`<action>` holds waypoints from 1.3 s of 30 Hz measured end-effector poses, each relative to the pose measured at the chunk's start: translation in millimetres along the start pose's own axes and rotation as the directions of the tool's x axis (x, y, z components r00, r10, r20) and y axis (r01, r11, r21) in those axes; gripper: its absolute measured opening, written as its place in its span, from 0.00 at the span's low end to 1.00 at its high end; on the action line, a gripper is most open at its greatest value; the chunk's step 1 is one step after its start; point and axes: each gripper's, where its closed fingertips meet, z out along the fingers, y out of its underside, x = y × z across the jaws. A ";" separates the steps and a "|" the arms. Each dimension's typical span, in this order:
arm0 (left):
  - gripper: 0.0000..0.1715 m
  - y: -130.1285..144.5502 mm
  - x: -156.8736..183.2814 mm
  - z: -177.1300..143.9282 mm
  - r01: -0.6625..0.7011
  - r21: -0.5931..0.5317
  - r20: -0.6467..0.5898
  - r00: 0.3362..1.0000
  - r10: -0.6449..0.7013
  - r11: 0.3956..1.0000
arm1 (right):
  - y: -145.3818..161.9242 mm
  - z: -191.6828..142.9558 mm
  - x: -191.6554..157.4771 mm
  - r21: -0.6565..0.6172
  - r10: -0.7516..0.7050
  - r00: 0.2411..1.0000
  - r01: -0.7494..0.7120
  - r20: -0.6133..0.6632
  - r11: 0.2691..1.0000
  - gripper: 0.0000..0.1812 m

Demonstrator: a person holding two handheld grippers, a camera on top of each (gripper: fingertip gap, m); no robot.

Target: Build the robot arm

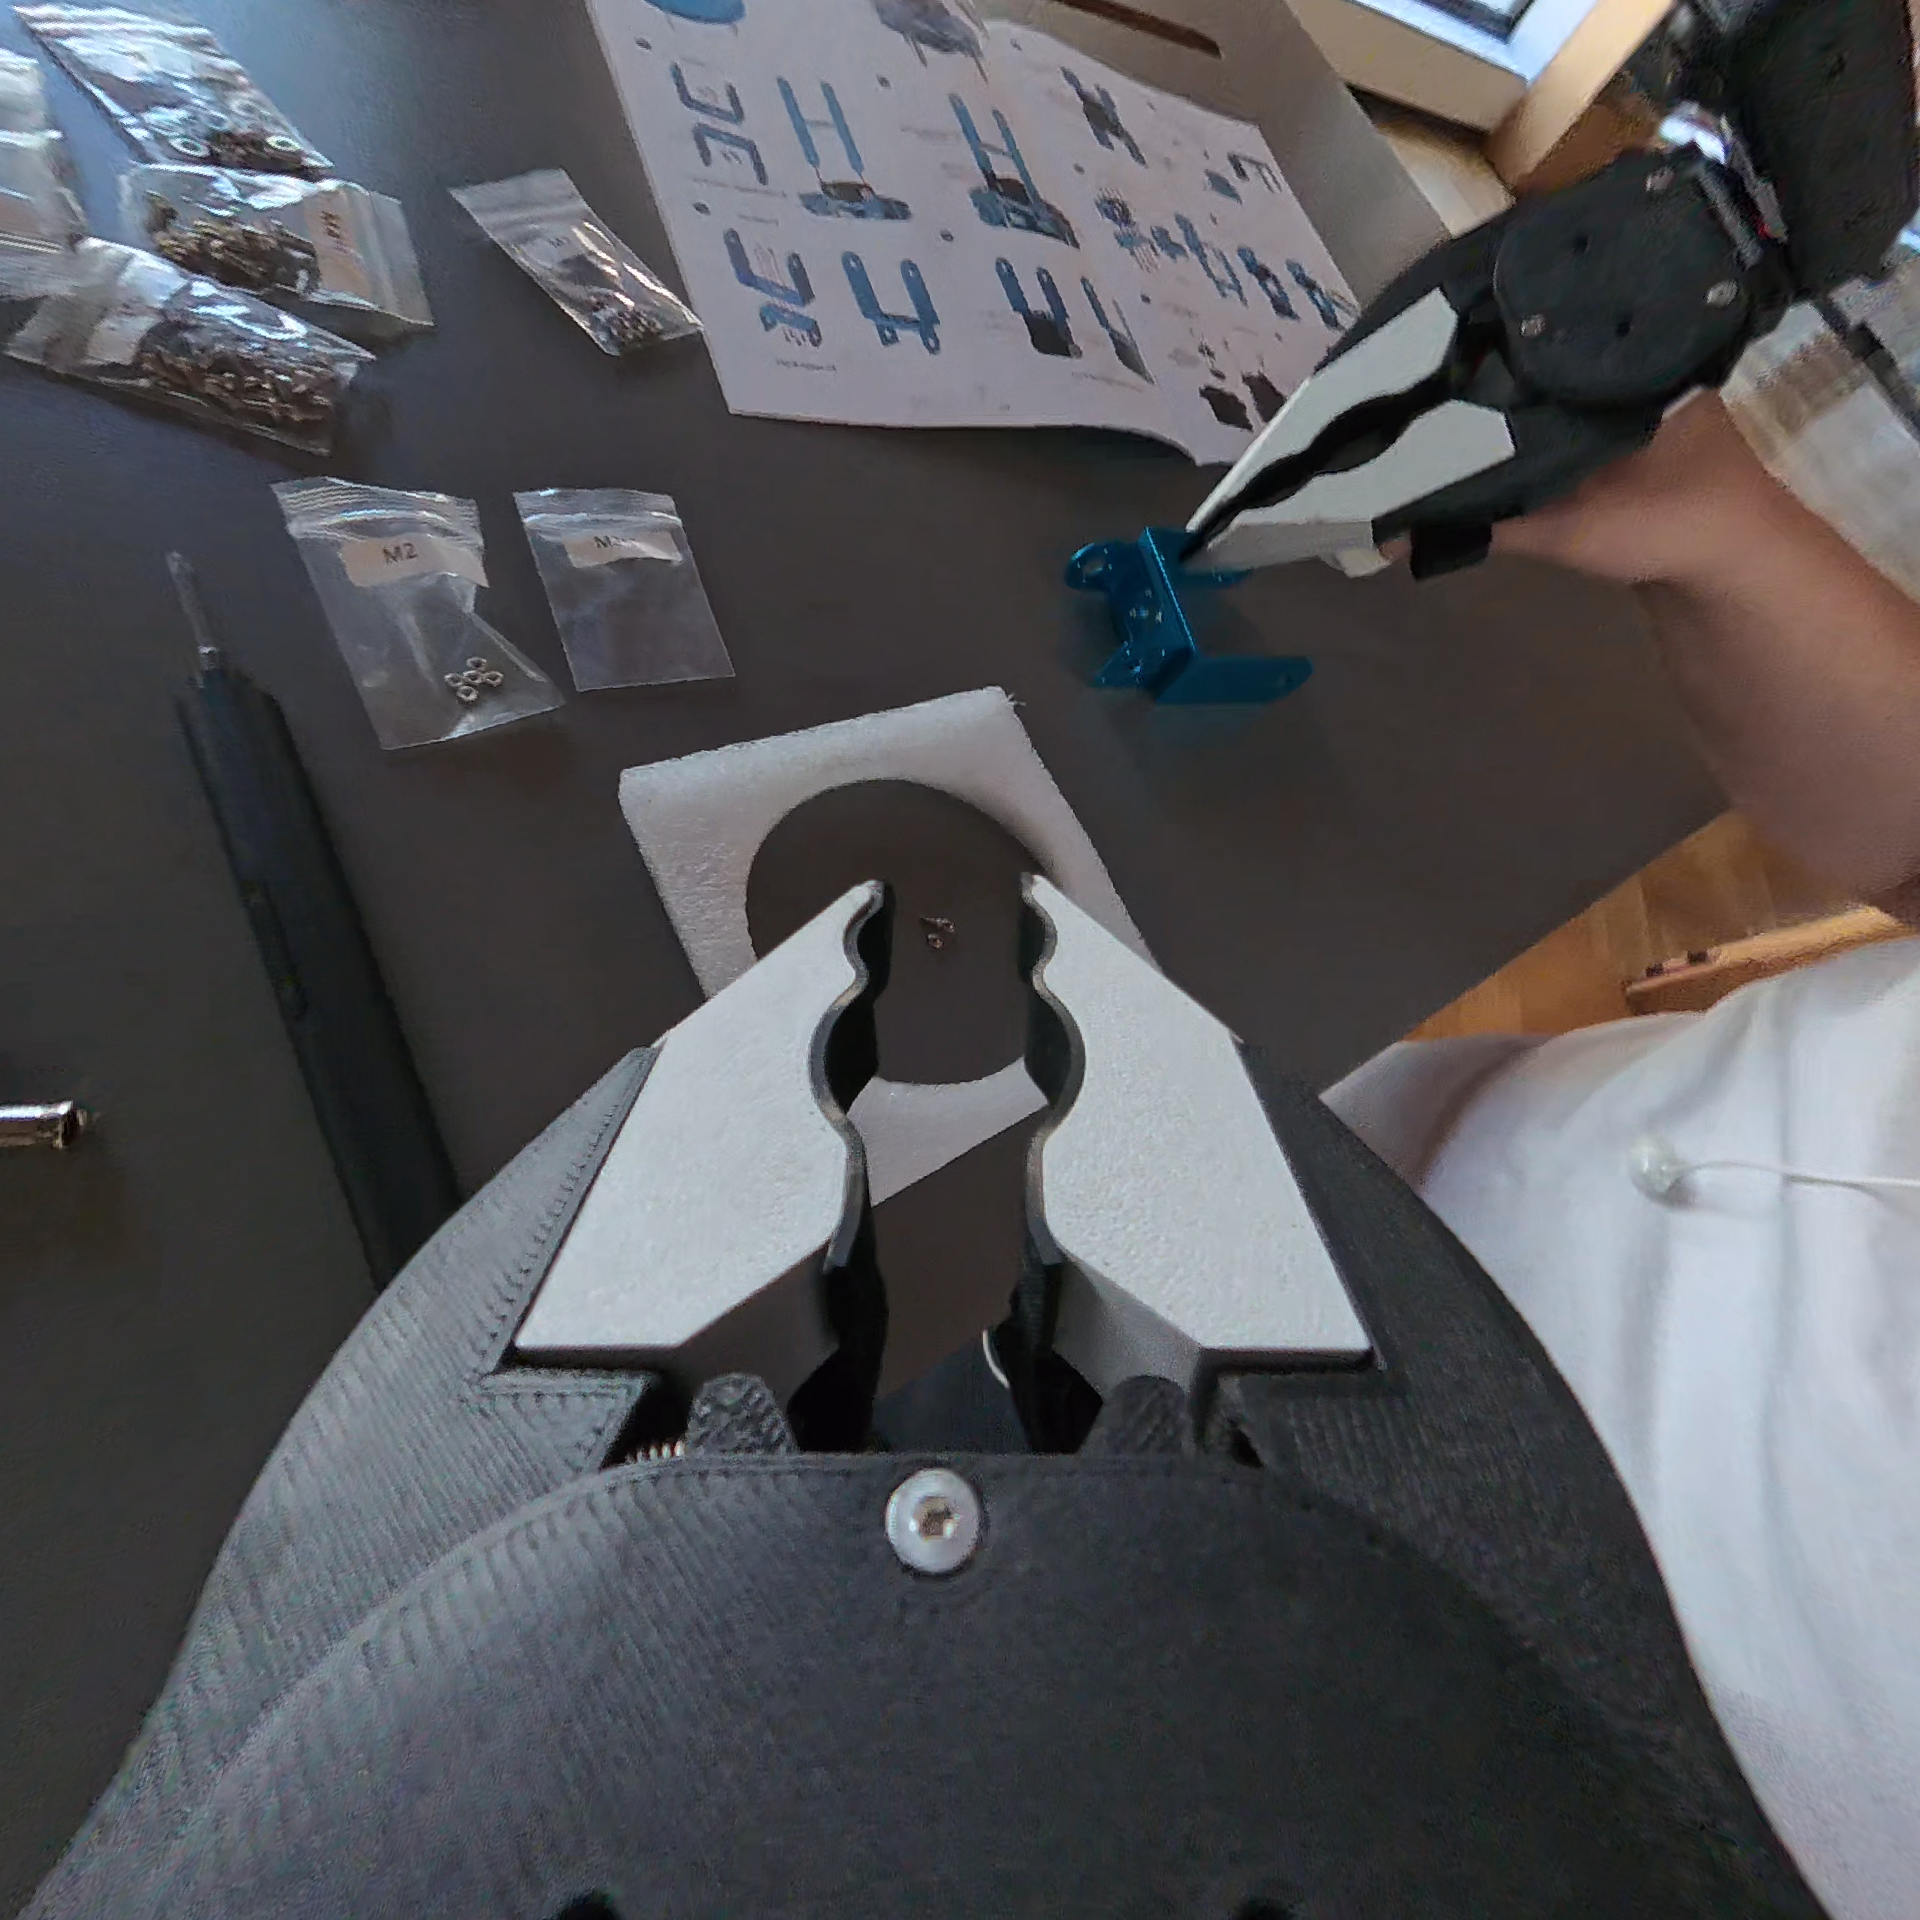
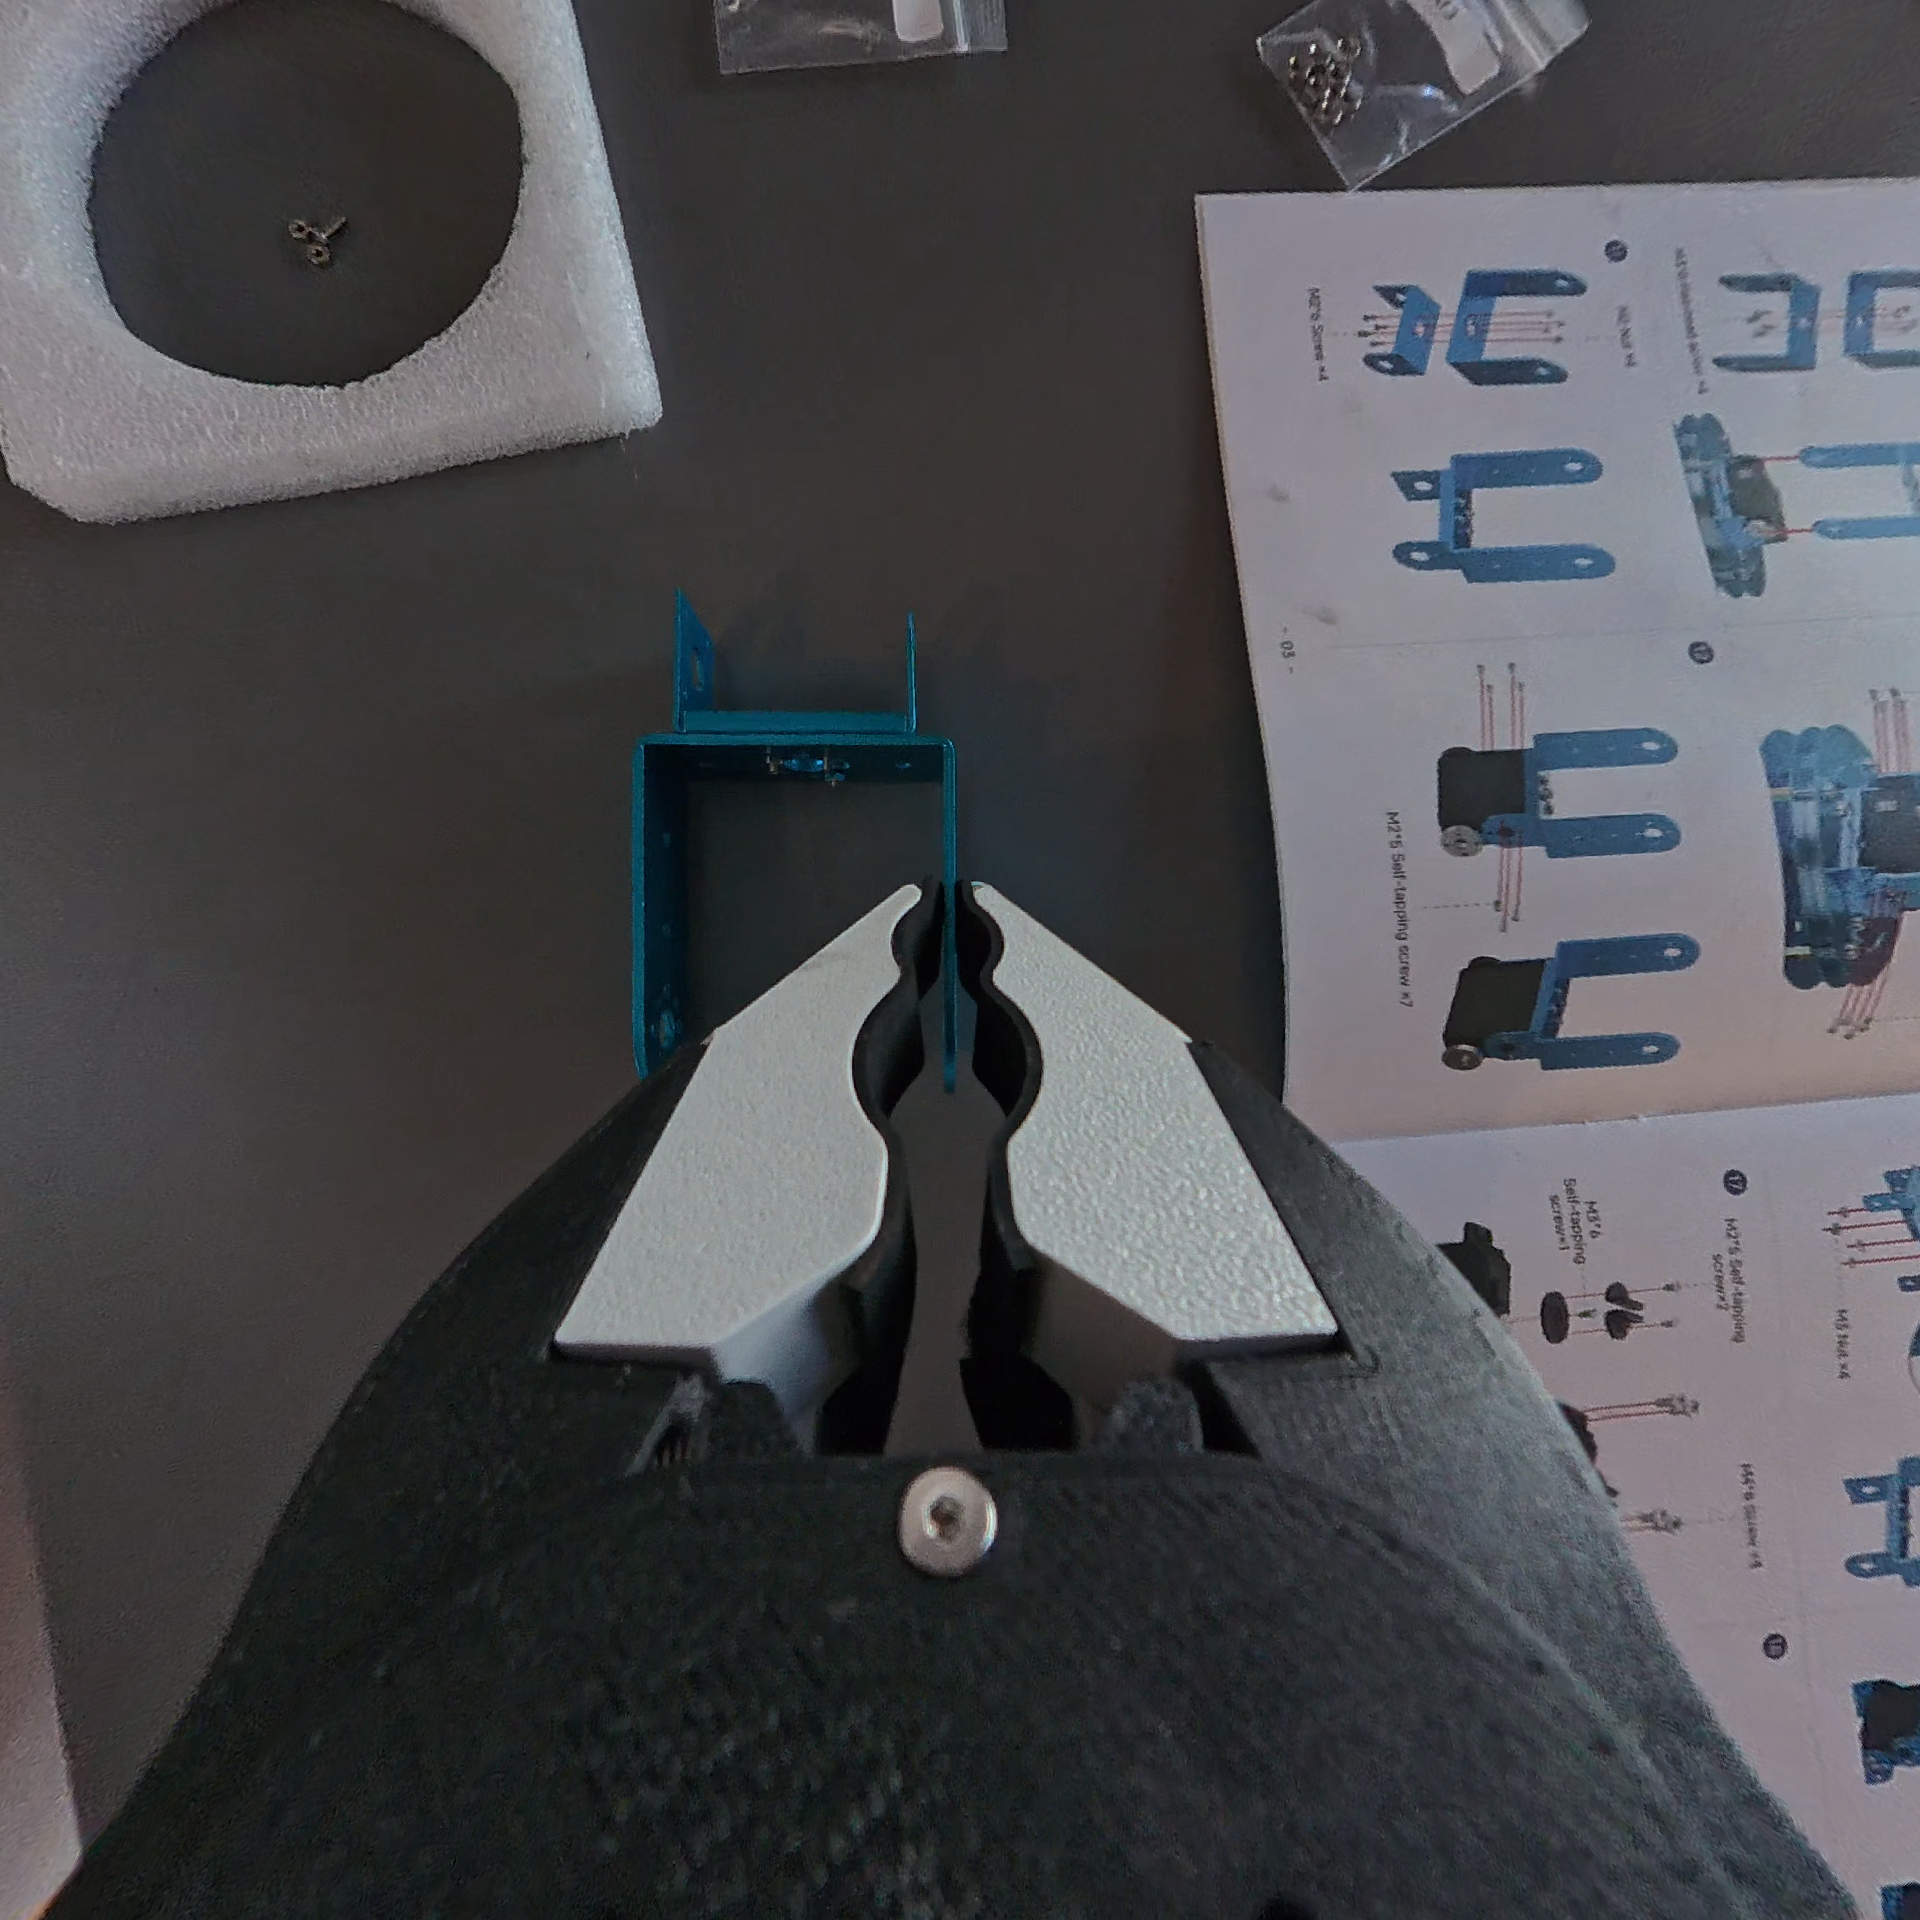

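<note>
Pinching only 1 thin wall of the blue bracket (image 2: 790,790), your right tool (image 2: 945,888) risks it twisting loose; your left tool (image 1: 951,888) hangs open over tiny screws (image 1: 938,928).

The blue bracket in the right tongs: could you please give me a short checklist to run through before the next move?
1. Right tongs closed on one side wall of the blue bracket: ok.
2. Grip firm enough to lift: cannot tell; only a thin wall sits between the tips.
3. Left tongs open and holding nothing: ok.
4. Small screws lie loose in the round hole of the white foam block, just ahead of the left tongs: ok.
5. Bracket apart from the instruction sheet and the foam block: ok.
6. Bracket resting on the dark table or lifted: cannot tell.
</note>
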 end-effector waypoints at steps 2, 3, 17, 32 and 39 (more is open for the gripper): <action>0.13 6.2 2.5 3.8 -0.058 -0.057 -0.032 0.998 0.056 0.997 | 0.9 0.7 0.9 0.005 -0.019 1.000 0.019 -0.021 1.000 0.01; 0.13 9.6 3.1 5.5 -0.091 -0.087 -0.048 0.995 0.087 0.992 | 1.2 0.7 0.5 0.010 -0.038 0.999 0.039 -0.030 0.999 0.03; 0.06 36.0 -2.3 41.6 -0.349 -0.372 -0.176 0.936 0.304 0.860 | 6.4 -57.1 0.1 0.374 0.182 0.970 -0.111 -0.161 0.921 0.13; 0.04 45.8 -4.9 50.6 -0.482 -0.388 -0.140 0.874 0.466 0.786 | 10.2 -76.5 10.2 0.419 0.228 0.965 -0.155 -0.129 0.895 0.11; 0.03 46.0 -4.6 52.1 -0.534 -0.392 -0.120 0.837 0.533 0.749 | 16.9 -74.9 12.7 0.408 0.234 0.965 -0.167 -0.119 0.897 0.10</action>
